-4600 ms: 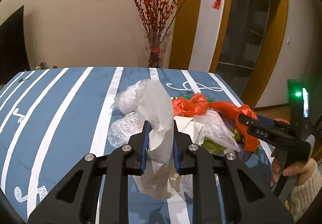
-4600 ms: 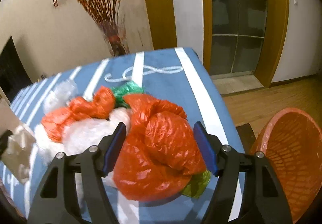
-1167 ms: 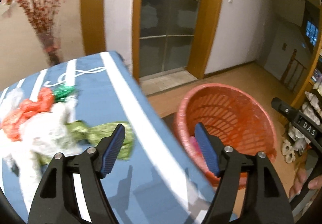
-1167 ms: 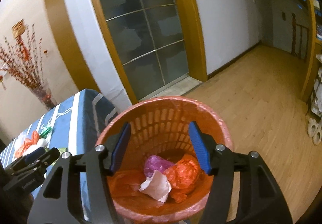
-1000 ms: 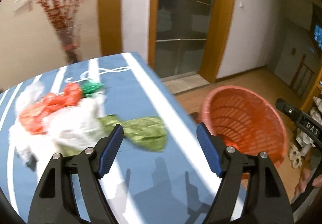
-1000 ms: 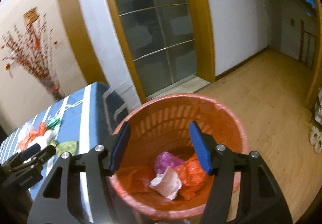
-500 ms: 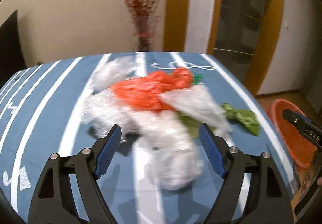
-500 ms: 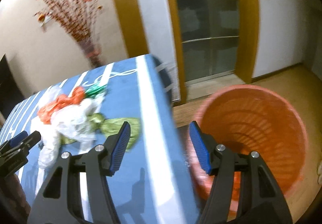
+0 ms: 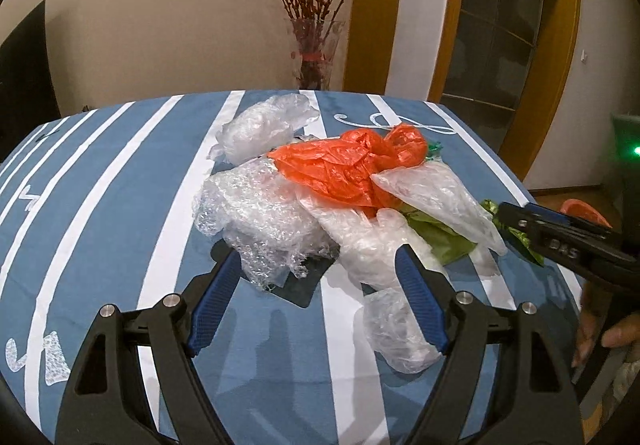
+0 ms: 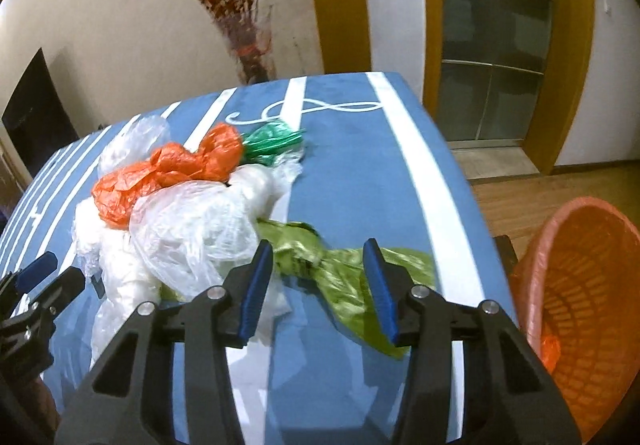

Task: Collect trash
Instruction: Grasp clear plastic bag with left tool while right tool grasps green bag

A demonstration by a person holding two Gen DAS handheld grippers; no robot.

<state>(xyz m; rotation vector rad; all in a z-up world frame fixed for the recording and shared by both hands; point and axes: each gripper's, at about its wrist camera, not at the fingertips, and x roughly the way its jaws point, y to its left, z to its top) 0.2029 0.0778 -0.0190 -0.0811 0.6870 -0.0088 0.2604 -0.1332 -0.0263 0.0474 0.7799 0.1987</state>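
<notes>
Your left gripper [image 9: 320, 285] hangs spread wide over clear plastic wrap [image 9: 264, 217] heaped on the striped table [image 9: 120, 185], gripping nothing. Your right gripper [image 10: 318, 273] has just been narrowing, jaws either side of a green bag [image 10: 352, 273], not pinching it. The orange basket [image 10: 580, 309] stands beside the table.

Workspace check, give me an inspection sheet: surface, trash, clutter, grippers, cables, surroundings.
Surface: blue tablecloth with white stripes.
Job's things: bubble wrap, clear plastic bags, orange bag, light green bag, dark green bag heaped on it; orange basket on the floor beside the table.
Clutter: nothing seen.
Grippers: left gripper open over the bubble wrap; right gripper open, jaws just closing around the light green bag.
Cables: nothing seen.
Surroundings: vase of red branches, glass door.
</notes>
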